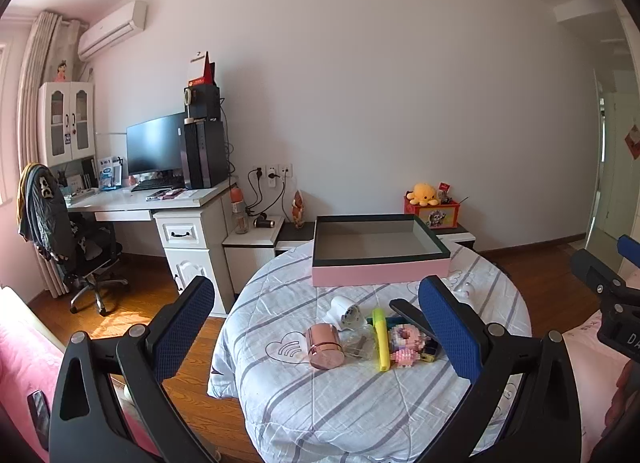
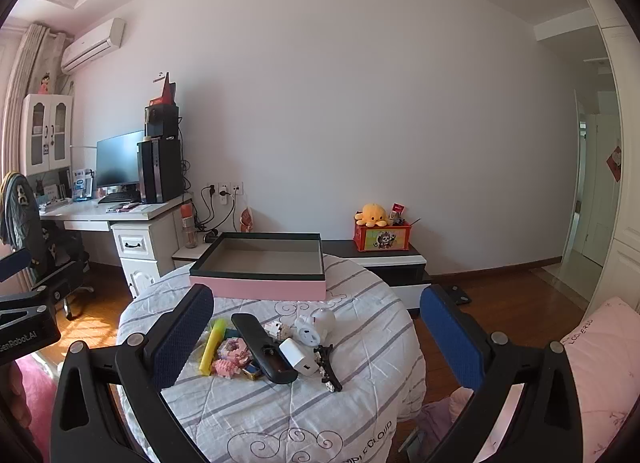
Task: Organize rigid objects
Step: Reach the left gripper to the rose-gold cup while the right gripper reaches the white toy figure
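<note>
Bedroom setting: a round table under a white quilt with grey stripes (image 1: 360, 403) stands before a plain pale wall, wooden floor around it.

Left gripper (image 1: 316, 327): blue-padded fingers spread to full width, nothing between them, hovering over the near edge of the table and angled slightly downward. Right gripper (image 2: 316, 335): likewise wide apart and empty, same slight downward tilt, off to the left one's right.

Directly ahead of both, a cluster of small items on the quilt. In the left view: rose-gold cylindrical container (image 1: 325, 346) nearest, a clear glass bottle (image 1: 358, 341) just beside it, a yellow highlighter (image 1: 381, 339), a pink brick-built toy (image 1: 406, 343), a white round plug adapter (image 1: 345, 311). The right view adds a black remote control (image 2: 262, 347) lying across the toy, a white charger block (image 2: 298, 357) touching the remote, and a black hair clip (image 2: 329, 367) just beside the charger.

Beyond the cluster, at the table's far side: a shallow open box, pink outside with a dark rim (image 1: 380, 267), grey interior bare.

Further out: white desk with monitor (image 1: 154, 145) at left; low cabinet carrying a yellow plush octopus (image 1: 424, 194) on a red box.
</note>
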`<move>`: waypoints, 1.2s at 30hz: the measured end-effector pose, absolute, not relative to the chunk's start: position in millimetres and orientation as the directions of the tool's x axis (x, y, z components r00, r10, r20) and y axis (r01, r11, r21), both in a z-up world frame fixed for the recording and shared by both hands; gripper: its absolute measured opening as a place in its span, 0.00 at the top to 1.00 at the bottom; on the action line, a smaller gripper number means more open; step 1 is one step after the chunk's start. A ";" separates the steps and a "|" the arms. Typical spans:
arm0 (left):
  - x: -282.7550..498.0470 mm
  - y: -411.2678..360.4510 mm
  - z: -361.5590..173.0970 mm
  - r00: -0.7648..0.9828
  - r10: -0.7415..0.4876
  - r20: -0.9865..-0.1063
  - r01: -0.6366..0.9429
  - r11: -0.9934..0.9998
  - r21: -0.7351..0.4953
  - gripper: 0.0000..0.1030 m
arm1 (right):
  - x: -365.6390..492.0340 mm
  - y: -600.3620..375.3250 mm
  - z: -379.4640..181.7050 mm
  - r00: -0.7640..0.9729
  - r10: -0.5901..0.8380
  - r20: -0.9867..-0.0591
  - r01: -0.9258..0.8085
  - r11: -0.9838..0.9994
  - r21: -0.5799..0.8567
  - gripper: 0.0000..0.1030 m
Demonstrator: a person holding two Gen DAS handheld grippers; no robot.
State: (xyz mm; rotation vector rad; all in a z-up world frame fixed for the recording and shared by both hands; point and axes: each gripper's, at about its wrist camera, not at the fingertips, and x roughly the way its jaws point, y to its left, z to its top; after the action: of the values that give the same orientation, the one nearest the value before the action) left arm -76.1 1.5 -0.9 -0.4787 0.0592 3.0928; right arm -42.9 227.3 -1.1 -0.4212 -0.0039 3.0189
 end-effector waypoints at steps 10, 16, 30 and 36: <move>-122.5 -11.4 -26.9 -0.921 -0.035 -0.388 0.017 -0.999 0.052 0.00 | -81.3 237.5 -17.3 -0.940 0.080 -0.332 -0.081 -0.997 -0.010 0.00; -162.0 -17.9 -78.5 -0.849 -0.055 -0.526 0.025 -0.998 0.065 0.00 | -112.3 248.7 -54.3 -0.905 0.065 -0.419 -0.064 -0.998 -0.017 0.00; -240.6 -11.3 -146.1 -0.722 -0.060 -0.689 0.026 -0.998 0.060 0.00 | -178.2 265.2 -124.5 -0.810 0.032 -0.585 -0.033 -0.999 -0.009 0.00; -255.0 -10.6 -158.9 -0.702 -0.006 -0.713 -0.008 -1.000 0.016 0.00 | -192.2 268.8 -137.3 -0.792 0.012 -0.610 -0.013 -1.000 -0.003 0.00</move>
State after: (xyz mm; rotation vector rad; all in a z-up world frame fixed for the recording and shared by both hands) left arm -255.0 -10.6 -158.9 -1.2133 0.0272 2.8967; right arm -192.2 268.8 -137.3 -1.0075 0.0025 2.9616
